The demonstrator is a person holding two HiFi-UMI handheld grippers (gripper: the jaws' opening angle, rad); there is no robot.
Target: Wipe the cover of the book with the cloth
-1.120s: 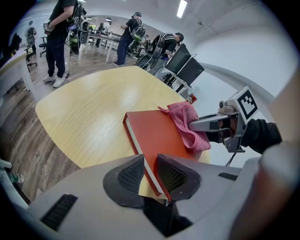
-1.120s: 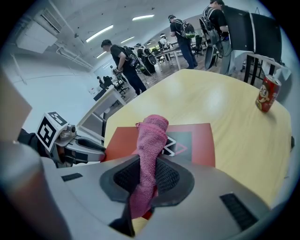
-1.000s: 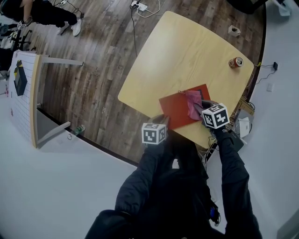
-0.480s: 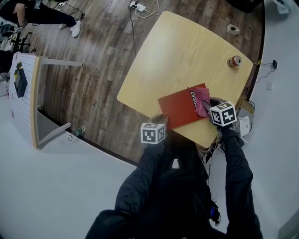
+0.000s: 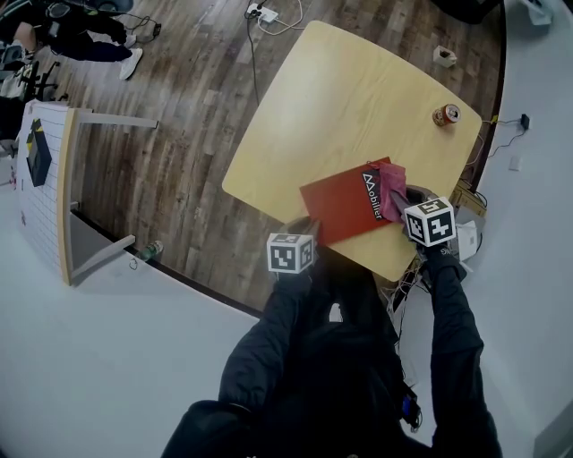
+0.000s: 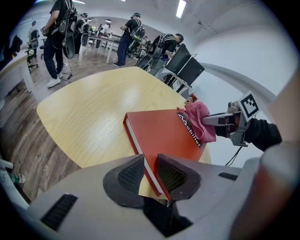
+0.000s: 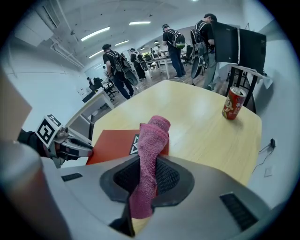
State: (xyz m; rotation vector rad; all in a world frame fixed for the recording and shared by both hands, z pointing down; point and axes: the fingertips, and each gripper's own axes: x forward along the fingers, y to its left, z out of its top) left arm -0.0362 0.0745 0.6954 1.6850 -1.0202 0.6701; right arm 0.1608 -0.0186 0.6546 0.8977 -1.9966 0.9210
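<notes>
A red book (image 5: 340, 207) with a black band of white lettering lies at the near edge of the wooden table (image 5: 349, 98). My left gripper (image 5: 304, 233) is shut on the book's near corner (image 6: 159, 176), one jaw on each side of it. A pink cloth (image 5: 392, 190) rests on the far right end of the cover, beside the lettering. My right gripper (image 5: 405, 202) is shut on the cloth (image 7: 149, 154), which sticks up between its jaws and folds over onto the book (image 7: 112, 143). From the left gripper view, the right gripper (image 6: 214, 120) holds the cloth (image 6: 201, 123) against the book's far end.
A red drink can (image 5: 445, 114) stands near the table's right edge, also seen as the can (image 7: 233, 104). A small white object (image 5: 443, 56) sits at the far corner. A power strip (image 5: 267, 12) and a bottle (image 5: 149, 250) lie on the floor. People stand beyond the table.
My right gripper has drawn the cloth rightward across the cover, uncovering the black lettered band. The left gripper has stayed on the book's near corner.
</notes>
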